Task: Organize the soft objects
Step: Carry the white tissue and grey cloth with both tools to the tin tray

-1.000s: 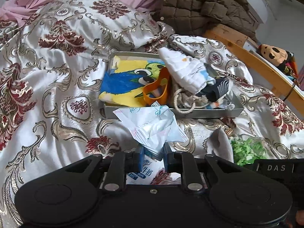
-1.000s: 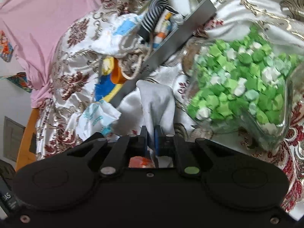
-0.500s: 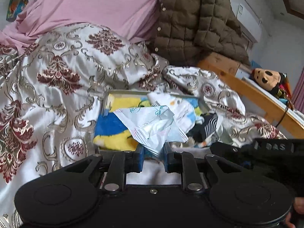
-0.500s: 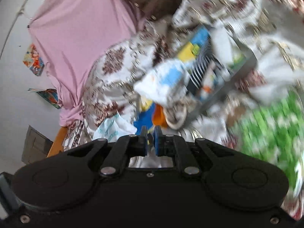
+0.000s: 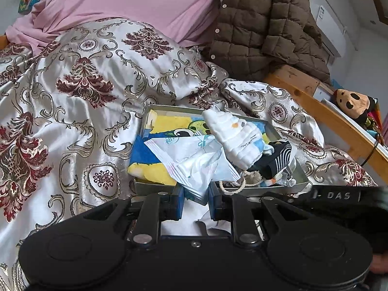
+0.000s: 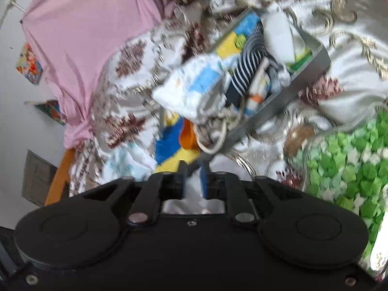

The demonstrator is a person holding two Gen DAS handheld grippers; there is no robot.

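- Pinching the tail of a white plastic packet [image 5: 194, 162], the left tongs [image 5: 195, 202] carry it just short of the grey tray's [image 5: 300, 173] near rim.
- Fanning forward from the pads, the packet's long axis points straight at the tray, its far end already overhanging the yellow-and-blue towel [image 5: 155, 145] inside.
- Parting just now, the right tongs [image 6: 194, 178] show a gap with pale cloth behind it; blur hides any contact.
- Judging by position, the left hand is nearer for the drop.
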